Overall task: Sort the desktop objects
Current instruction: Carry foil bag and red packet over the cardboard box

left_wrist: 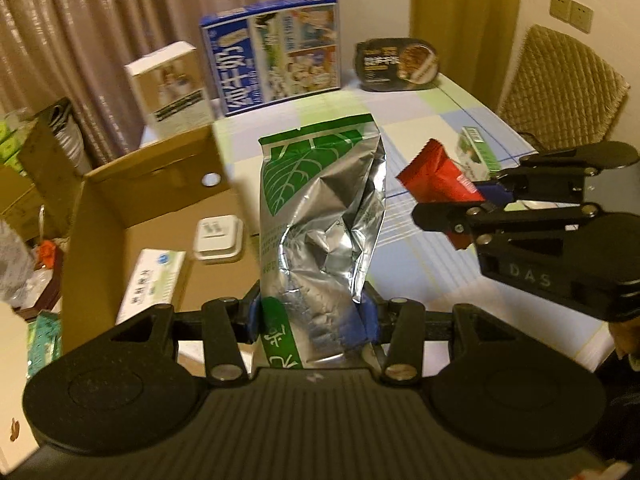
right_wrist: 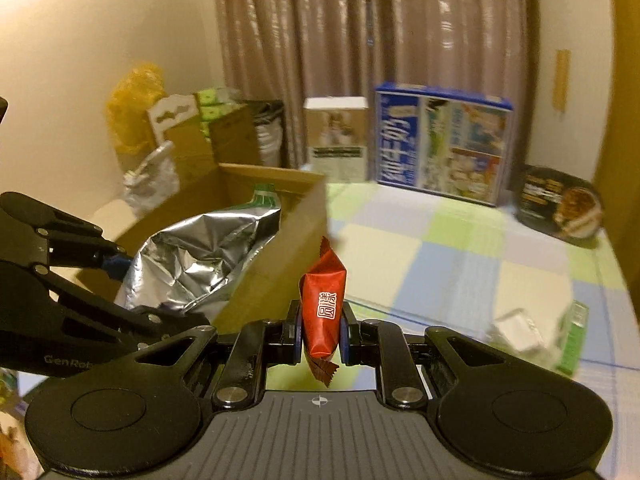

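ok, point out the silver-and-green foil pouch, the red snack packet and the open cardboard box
silver-and-green foil pouch [left_wrist: 320,208], left wrist view, crinkled silver middle.
red snack packet [right_wrist: 323,308], right wrist view, front by the white seal.
open cardboard box [left_wrist: 160,176], left wrist view, far inner wall.

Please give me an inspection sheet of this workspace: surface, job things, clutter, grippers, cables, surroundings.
Surface: checked tablecloth on the table.
Job's things: silver-green foil bag and red snack packet, both held in the air; cardboard box already holds a white case and a flat carton.
Clutter: blue box, white box, black meal tray, small green box.
Grippers: left gripper jaws clamp the bag; right gripper jaws clamp the packet.
Cables: nothing seen.
Surroundings: curtains, chair.
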`<move>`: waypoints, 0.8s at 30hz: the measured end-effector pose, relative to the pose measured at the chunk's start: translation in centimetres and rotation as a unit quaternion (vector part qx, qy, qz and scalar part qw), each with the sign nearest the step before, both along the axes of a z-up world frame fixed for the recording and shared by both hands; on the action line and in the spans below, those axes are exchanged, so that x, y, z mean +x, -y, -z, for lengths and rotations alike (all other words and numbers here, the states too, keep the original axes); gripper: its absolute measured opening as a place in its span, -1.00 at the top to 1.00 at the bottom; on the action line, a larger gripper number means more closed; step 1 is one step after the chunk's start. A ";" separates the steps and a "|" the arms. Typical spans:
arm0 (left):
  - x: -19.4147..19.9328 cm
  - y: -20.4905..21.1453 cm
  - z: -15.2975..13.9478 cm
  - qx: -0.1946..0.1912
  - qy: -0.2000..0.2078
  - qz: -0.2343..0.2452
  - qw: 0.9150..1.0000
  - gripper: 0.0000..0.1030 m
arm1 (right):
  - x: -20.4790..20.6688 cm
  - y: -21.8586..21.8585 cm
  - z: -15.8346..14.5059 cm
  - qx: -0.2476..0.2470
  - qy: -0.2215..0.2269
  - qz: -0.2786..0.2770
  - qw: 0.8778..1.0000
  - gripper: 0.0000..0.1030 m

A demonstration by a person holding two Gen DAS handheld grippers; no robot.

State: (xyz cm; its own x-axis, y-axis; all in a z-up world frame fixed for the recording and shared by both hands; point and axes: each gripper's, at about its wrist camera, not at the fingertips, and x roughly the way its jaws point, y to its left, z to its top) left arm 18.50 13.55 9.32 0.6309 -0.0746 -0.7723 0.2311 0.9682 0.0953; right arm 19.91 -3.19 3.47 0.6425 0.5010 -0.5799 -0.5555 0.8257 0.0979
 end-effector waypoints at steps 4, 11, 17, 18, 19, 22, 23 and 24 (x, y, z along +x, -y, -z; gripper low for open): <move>-0.9 -2.2 -0.7 0.004 0.005 -0.020 1.000 0.19 | 0.0 -1.3 -0.4 0.017 0.009 -0.014 1.000 0.73; -2.0 -5.4 -1.5 0.017 0.005 -0.051 0.999 0.19 | 0.1 -3.0 -1.0 0.052 0.014 -0.039 0.998 0.74; -2.3 -6.7 -1.7 0.026 0.003 -0.068 0.997 0.19 | 0.0 -4.6 -1.0 0.061 0.012 -0.059 0.996 0.74; -2.3 -6.8 -1.7 0.027 0.003 -0.070 0.997 0.19 | 0.0 -4.9 -1.0 0.060 0.014 -0.063 0.996 0.74; -2.2 -6.9 -1.6 0.029 0.002 -0.071 0.997 0.19 | -0.1 -5.1 -1.0 0.060 0.016 -0.065 0.996 0.74; -2.1 -7.4 -1.3 0.029 -0.001 -0.076 0.997 0.19 | 0.1 -5.6 -1.1 0.061 0.020 -0.073 0.995 0.74; -2.0 -7.6 -1.3 0.029 -0.001 -0.079 0.996 0.19 | 0.2 -5.8 -1.1 0.062 0.019 -0.074 0.995 0.74; -2.0 -7.8 -1.2 0.029 -0.001 -0.082 0.996 0.19 | 0.4 -5.8 -1.0 0.063 0.019 -0.075 0.995 0.74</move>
State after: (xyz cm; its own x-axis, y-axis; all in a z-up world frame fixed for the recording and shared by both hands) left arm 16.52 21.34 10.47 0.6293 0.0741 -0.7736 0.0711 0.9858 0.1522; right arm 20.34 2.63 4.46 0.5757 0.6597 -0.4831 -0.6761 0.7164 0.1724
